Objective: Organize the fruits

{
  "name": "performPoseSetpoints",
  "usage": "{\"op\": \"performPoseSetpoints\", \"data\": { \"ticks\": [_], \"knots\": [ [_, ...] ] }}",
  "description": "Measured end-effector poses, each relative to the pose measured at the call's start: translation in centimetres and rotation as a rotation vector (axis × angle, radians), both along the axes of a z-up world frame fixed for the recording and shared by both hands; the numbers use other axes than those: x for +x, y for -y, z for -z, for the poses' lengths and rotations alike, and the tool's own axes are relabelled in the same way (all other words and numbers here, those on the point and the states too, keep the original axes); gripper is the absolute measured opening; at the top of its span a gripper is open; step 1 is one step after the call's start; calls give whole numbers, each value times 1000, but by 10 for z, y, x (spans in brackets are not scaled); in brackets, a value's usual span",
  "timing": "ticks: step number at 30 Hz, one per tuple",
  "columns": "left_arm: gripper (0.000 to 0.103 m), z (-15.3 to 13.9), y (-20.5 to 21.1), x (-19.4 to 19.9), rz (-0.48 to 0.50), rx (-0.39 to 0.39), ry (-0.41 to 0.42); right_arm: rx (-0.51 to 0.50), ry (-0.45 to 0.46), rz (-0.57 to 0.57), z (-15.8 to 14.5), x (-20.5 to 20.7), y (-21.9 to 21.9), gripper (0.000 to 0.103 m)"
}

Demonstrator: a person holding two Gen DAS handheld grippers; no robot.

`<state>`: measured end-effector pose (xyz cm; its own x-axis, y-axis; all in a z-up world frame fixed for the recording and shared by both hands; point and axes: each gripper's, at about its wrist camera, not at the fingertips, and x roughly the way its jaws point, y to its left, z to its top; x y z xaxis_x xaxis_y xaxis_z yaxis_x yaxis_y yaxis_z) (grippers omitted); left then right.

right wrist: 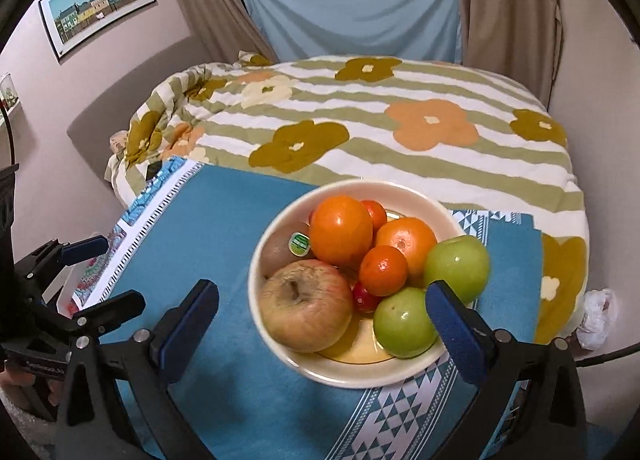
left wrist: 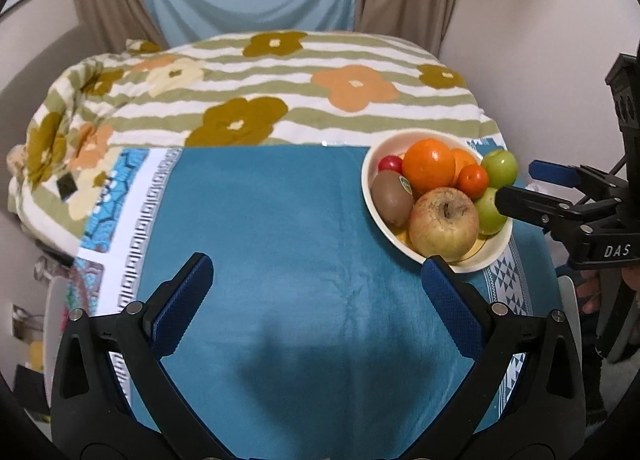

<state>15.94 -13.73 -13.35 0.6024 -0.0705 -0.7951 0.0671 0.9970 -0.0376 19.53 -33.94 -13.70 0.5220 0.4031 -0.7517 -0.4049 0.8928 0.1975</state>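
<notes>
Plainly, the left gripper [left wrist: 316, 292] hangs over bare blue cloth [left wrist: 260, 220], its jaws spread wide and holding nothing; the bowl [left wrist: 370, 196] lies ahead and to its right. Further right, the right gripper [right wrist: 322, 316] is much the nearer: its jaws, also wide apart and empty, frame the bowl's near rim, the wrinkled apple [right wrist: 306, 306] ahead of the left finger and a green apple [right wrist: 404, 322] just beside the right one.

All the fruit sits heaped in that cream, glossy bowl: a fuzzy brown kiwi [right wrist: 286, 250] with a sticker, smooth oranges [right wrist: 340, 230], a small tangerine [right wrist: 383, 270], and a second green apple [right wrist: 456, 268]. None lies loose on the soft cloth. Such a heap fits either a gathered end or a pile awaiting sorting.
</notes>
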Motion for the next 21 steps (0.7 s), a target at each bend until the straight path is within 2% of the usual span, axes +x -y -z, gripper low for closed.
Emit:
{"op": "performPoseSetpoints", "data": {
  "ticks": [5, 11, 16, 21],
  "knots": [
    [103, -34, -17, -18, 8, 9, 60, -3, 46, 56, -36, -30, -9, 103],
    [103, -82, -47, -45, 0, 45, 145, -9, 115, 188, -84, -71, -21, 103],
    [103, -110, -70, -67, -30, 86, 222, -30, 134, 275, -106, -101, -38, 103],
    [103, -124, -87, -85, -45, 90, 279, -38, 161, 351, -117, -125, -49, 103]
  ]
}}
